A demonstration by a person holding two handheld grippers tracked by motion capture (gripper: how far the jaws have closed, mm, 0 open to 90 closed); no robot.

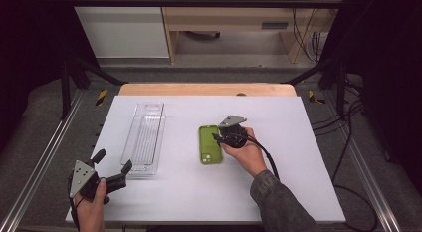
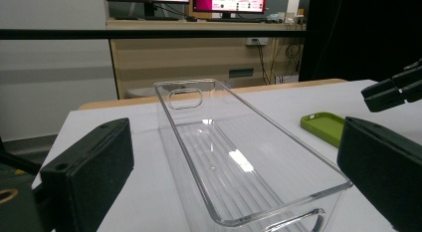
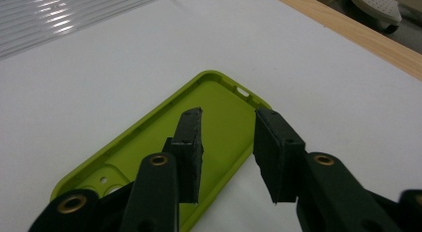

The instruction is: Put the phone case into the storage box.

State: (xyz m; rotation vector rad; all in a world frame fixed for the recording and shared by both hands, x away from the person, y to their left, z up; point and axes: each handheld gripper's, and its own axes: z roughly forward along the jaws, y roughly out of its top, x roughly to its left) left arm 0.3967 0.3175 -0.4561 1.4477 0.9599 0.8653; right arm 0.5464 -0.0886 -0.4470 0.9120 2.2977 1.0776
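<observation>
A lime-green phone case (image 1: 210, 145) (image 3: 149, 137) lies hollow side up on the white table, right of centre. My right gripper (image 1: 217, 138) (image 3: 229, 117) is down at the case's right long edge. One jaw stands inside the hollow, the other outside on the table, with a clear gap between the pads and the rim. A long clear plastic tray (image 1: 145, 140) (image 2: 224, 157) lies empty to the left. My left gripper (image 1: 114, 160) (image 2: 236, 142) rests near the tray's near end, jaws wide open and holding nothing. The green case (image 2: 323, 126) also shows in the left gripper view.
The white sheet (image 1: 278, 117) covers a wooden tabletop whose edge (image 1: 206, 88) shows at the back. Metal rails and dark frame posts (image 1: 69, 82) flank the table. Black cables (image 1: 348, 142) trail off on the right side.
</observation>
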